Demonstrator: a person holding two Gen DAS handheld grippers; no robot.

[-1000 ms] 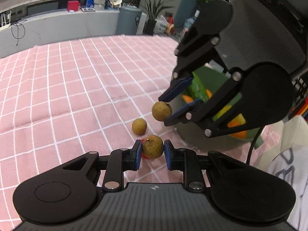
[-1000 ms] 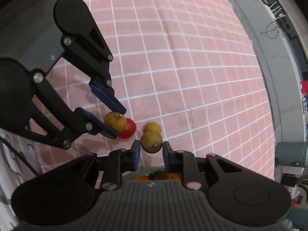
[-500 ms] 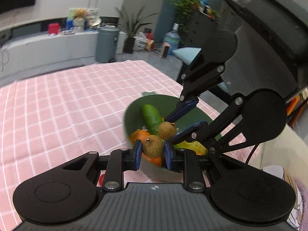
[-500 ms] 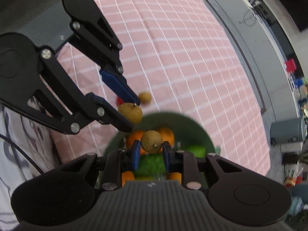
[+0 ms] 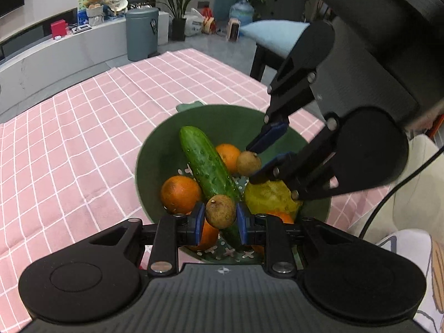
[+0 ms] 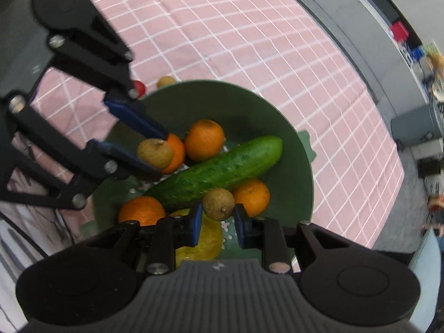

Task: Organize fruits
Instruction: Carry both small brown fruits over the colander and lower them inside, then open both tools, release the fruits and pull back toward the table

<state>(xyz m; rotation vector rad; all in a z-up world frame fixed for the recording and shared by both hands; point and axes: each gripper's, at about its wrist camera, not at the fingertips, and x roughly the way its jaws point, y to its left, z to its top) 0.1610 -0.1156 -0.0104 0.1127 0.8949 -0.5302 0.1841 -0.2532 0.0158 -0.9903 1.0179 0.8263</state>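
Two longans held over the green bowl, one in each gripper.

Left gripper [image 5: 220, 216] is clamped on a brown longan [image 5: 220, 215], pinched between its blue pads, hanging above the near rim of the green bowl [image 5: 155, 149]; below it lie a cucumber [image 5: 206, 166] and oranges [image 5: 180, 194]. Right gripper [image 6: 217, 216] has its jaws slightly wider than the second longan [image 6: 218, 204], which sits between the pads with a sliver of gap on the right side, above the cucumber and a yellow fruit [image 6: 199, 245]. On the pink checked tablecloth [image 6: 222, 36] just beyond the bowl's rim, a third longan [image 6: 166, 81] and a red fruit [image 6: 139, 86] rest side by side.
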